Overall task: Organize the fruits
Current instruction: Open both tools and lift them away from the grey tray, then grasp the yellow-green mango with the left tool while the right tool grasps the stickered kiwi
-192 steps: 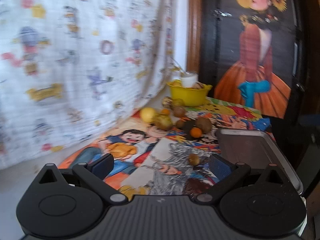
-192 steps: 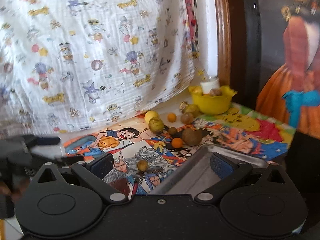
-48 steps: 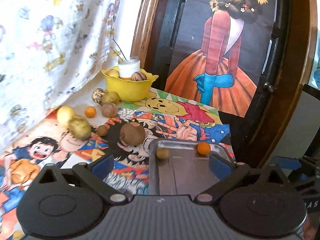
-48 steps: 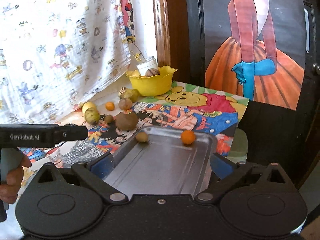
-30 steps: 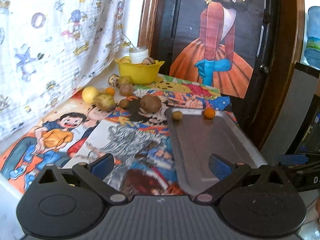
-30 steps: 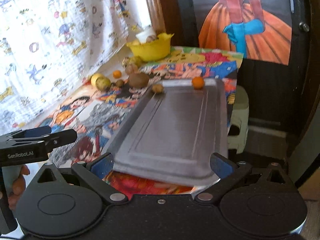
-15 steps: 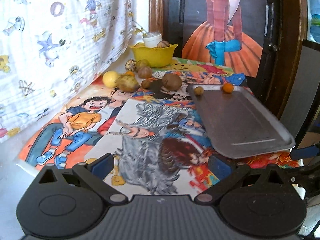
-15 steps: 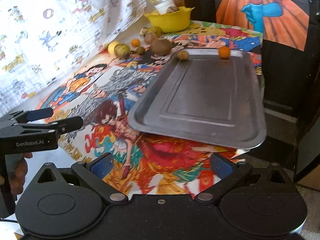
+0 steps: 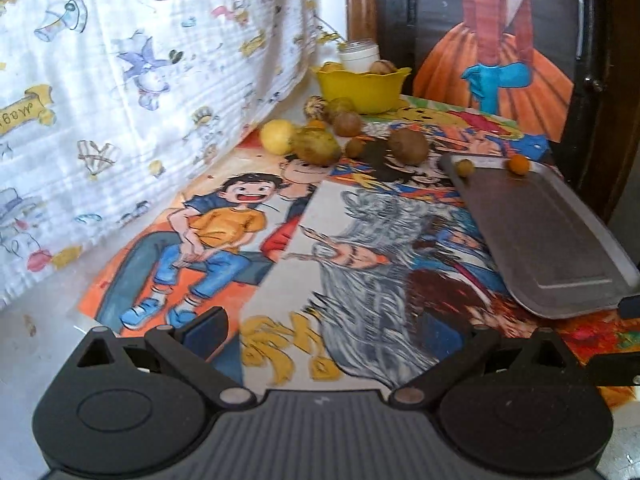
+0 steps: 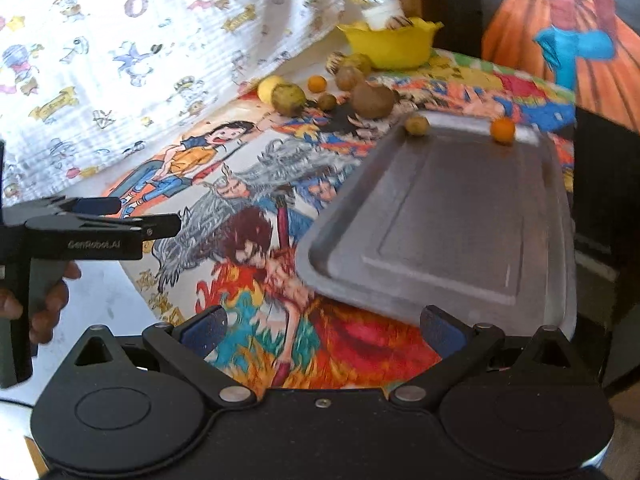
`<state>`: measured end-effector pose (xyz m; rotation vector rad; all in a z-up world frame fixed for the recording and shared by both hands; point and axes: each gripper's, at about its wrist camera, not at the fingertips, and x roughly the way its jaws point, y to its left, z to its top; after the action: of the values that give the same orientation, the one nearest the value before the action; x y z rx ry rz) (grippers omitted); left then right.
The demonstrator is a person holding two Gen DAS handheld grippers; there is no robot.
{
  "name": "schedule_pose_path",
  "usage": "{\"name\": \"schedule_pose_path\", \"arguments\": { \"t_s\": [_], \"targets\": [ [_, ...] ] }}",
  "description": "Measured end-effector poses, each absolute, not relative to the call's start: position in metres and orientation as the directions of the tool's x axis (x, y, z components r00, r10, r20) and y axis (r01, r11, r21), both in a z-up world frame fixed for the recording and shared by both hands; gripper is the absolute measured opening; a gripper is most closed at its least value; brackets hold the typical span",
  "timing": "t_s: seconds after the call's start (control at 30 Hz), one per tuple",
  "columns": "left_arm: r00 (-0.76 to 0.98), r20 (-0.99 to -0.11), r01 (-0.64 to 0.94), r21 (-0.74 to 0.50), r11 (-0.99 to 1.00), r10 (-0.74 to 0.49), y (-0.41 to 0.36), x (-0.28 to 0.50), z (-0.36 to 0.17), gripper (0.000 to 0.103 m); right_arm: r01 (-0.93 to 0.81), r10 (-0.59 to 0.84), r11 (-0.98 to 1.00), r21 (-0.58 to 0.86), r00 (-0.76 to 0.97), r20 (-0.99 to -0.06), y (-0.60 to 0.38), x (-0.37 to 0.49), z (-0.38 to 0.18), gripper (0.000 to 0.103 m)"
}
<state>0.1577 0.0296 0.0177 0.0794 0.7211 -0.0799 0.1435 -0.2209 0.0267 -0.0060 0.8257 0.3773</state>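
Both claws have pulled back from the fruit; both views now take in far more of the counter [image 9: 60, 320] than a second and a half ago.

Left claw [image 9: 324, 324]: jaws spread, holding nothing, hovering over the near edge of the cartoon-print cover. Right claw [image 10: 320, 326]: jaws spread, empty, near the front rim of the metal tray [image 10: 440, 216].

Tray contents: small brown fruit [image 10: 417, 125] and small orange fruit [image 10: 503, 130], both against the far rim, well apart from each other. About six seconds ago both lay loose on the cover and the tray held nothing in view, so two pieces are transferred.

Remaining on the cover, beyond the tray: yellow fruit [image 9: 277, 136], mottled green fruit [image 9: 318, 148], large brown fruit [image 9: 408, 146] and a few smaller ones near the yellow bowl [image 9: 362, 88], which already holds some items.

Judgement: sorting is at an early stage; most fruit is untouched. The retreat looks like a reset between picks.
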Motion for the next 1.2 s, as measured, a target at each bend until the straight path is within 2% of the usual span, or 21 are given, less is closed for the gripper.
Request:
{"name": "schedule_pose_path", "arguments": {
  "t_s": [0.2, 0.43, 0.57, 0.7, 0.8, 1.07, 1.2],
  "targets": [
    [0.744, -0.668, 0.072, 0.050, 0.996, -0.020, 0.039, 0.186, 0.025, 0.103, -0.430, 0.349, 0.901, 0.055, 0.643, -0.682, -0.223, 0.176, 0.056, 0.102],
    [0.757, -0.652, 0.032, 0.077, 0.997, 0.026, 0.042, 0.232, 0.039, 0.103, -0.487, 0.441, 0.864, 0.128, 0.610, -0.658, -0.240, 0.242, 0.109, 0.103],
    [0.775, -0.631, 0.032, 0.095, 0.995, 0.035, 0.038, 0.261, 0.049, 0.103, -0.516, 0.459, 0.850, 0.106, 0.626, -0.631, -0.239, 0.283, 0.121, 0.103],
    [0.786, -0.618, 0.014, 0.075, 0.997, 0.036, 0.033, 0.295, 0.053, 0.103, -0.586, 0.459, 0.810, -0.029, 0.664, -0.590, -0.229, 0.321, 0.105, 0.103],
    [0.775, -0.631, -0.004, 0.038, 0.999, 0.027, 0.033, 0.323, 0.049, 0.103, -0.591, 0.431, 0.802, -0.089, 0.676, -0.598, -0.222, 0.352, 0.081, 0.103],
    [0.741, -0.666, -0.026, -0.157, 0.987, -0.086, 0.046, 0.389, 0.020, 0.103, -0.607, 0.456, 0.793, -0.040, 0.637, -0.621, -0.205, 0.418, 0.031, 0.102],
    [0.730, -0.673, -0.043, -0.220, 0.975, -0.120, 0.047, 0.413, 0.006, 0.103, -0.586, 0.424, 0.809, -0.044, 0.634, -0.647, -0.195, 0.441, 0.013, 0.102]
  ]
}}
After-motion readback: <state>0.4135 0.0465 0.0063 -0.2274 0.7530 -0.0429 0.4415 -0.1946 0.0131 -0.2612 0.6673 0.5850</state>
